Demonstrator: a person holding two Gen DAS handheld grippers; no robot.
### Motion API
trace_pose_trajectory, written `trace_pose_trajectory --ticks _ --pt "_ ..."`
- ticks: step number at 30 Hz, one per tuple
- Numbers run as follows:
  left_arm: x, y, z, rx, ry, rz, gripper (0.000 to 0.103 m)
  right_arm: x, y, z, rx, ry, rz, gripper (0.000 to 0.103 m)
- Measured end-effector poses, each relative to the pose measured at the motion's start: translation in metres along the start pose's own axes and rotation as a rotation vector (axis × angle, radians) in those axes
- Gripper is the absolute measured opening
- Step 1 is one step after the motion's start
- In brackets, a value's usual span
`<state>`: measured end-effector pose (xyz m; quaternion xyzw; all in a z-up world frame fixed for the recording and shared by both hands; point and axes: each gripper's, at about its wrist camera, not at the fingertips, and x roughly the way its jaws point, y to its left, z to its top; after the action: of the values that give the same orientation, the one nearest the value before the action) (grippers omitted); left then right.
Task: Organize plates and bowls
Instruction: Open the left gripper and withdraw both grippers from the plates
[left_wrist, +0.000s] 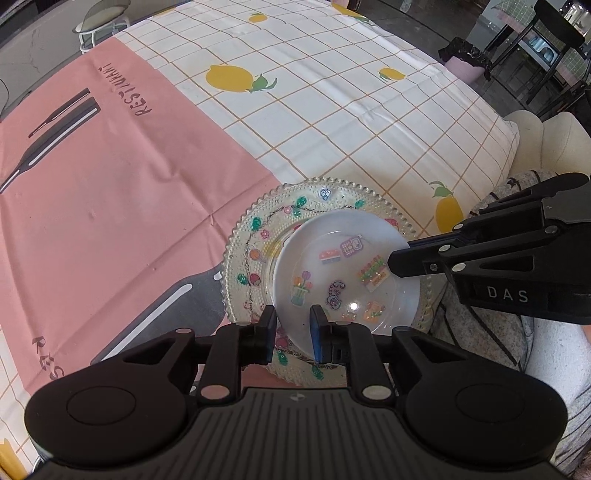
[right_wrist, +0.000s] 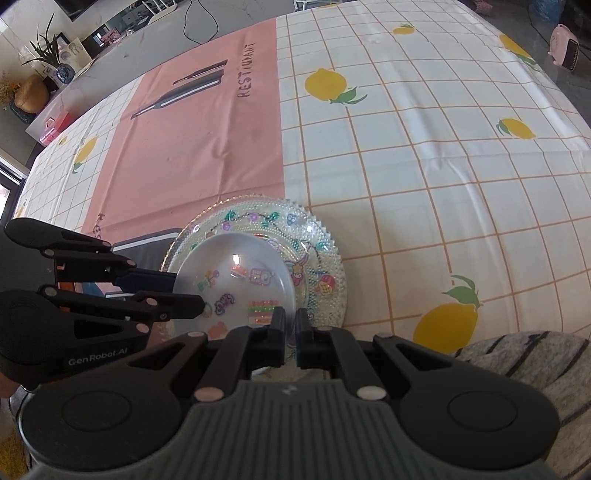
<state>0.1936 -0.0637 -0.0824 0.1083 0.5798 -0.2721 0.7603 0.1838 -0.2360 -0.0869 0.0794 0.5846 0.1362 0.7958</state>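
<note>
A small white plate with cartoon stickers (left_wrist: 347, 273) lies on a larger clear beaded glass plate (left_wrist: 251, 240) at the near table edge; both also show in the right wrist view, small plate (right_wrist: 236, 280) and glass plate (right_wrist: 317, 258). My left gripper (left_wrist: 293, 332) straddles the small plate's near rim, its jaws a small gap apart. My right gripper (right_wrist: 291, 332) is shut on the small plate's rim from the right side. In the left wrist view the right gripper (left_wrist: 397, 264) reaches in from the right.
The table carries a lemon-print checked cloth (left_wrist: 332, 110) with a pink "RESTAURANT" mat (left_wrist: 110, 184) on it. Chairs (left_wrist: 535, 44) and a stool (left_wrist: 99, 22) stand beyond the far edge. A striped grey cloth (right_wrist: 535, 369) lies at the near right.
</note>
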Motion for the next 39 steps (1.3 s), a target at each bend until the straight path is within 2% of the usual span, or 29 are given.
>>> trace_pose_trajectory --ticks 4,6,8,11,13,16,18,21,23,25,28,35,39 --pt "-0.001 -0.003 0.0 -0.004 -0.026 0.021 0.02 0.003 -0.001 0.005 0.008 -0.007 -0.011 0.003" --pt "-0.002 -0.005 0.0 0.002 -0.038 0.036 0.029 0.004 -0.002 0.006 0.018 -0.009 -0.018 0.003" --pt "-0.006 -0.006 0.0 0.004 -0.07 0.055 0.053 0.004 -0.003 0.006 0.021 -0.008 -0.027 0.007" --pt "-0.014 -0.009 -0.001 0.013 -0.136 0.09 0.061 0.002 -0.002 0.006 0.022 -0.013 -0.036 0.011" --pt "-0.021 -0.011 -0.001 0.017 -0.158 0.101 0.066 0.0 -0.002 0.005 0.023 -0.025 -0.034 0.029" --pt "-0.037 -0.009 -0.003 -0.003 -0.203 0.115 0.068 -0.011 0.0 0.003 0.021 -0.075 -0.054 0.043" --pt "-0.053 -0.005 -0.006 -0.031 -0.247 0.133 0.07 -0.019 0.002 0.001 0.016 -0.112 -0.062 0.044" --pt "-0.079 -0.001 -0.012 -0.067 -0.316 0.171 0.073 -0.033 0.003 -0.001 0.029 -0.148 -0.027 0.052" --pt "-0.097 0.0 -0.016 -0.091 -0.36 0.219 0.075 -0.044 0.007 -0.003 0.03 -0.175 -0.004 0.055" --pt "-0.112 -0.002 -0.021 -0.107 -0.402 0.298 0.076 -0.052 0.013 -0.004 0.019 -0.197 0.006 0.062" --pt "-0.131 -0.007 -0.029 -0.123 -0.453 0.377 0.078 -0.061 0.024 -0.005 -0.007 -0.229 0.026 0.072" --pt "-0.148 -0.013 -0.051 -0.161 -0.476 0.53 0.078 -0.072 0.057 -0.004 -0.086 -0.293 0.083 0.087" --pt "-0.15 -0.01 -0.075 -0.192 -0.495 0.544 0.078 -0.069 0.078 -0.006 -0.133 -0.305 0.108 0.09"
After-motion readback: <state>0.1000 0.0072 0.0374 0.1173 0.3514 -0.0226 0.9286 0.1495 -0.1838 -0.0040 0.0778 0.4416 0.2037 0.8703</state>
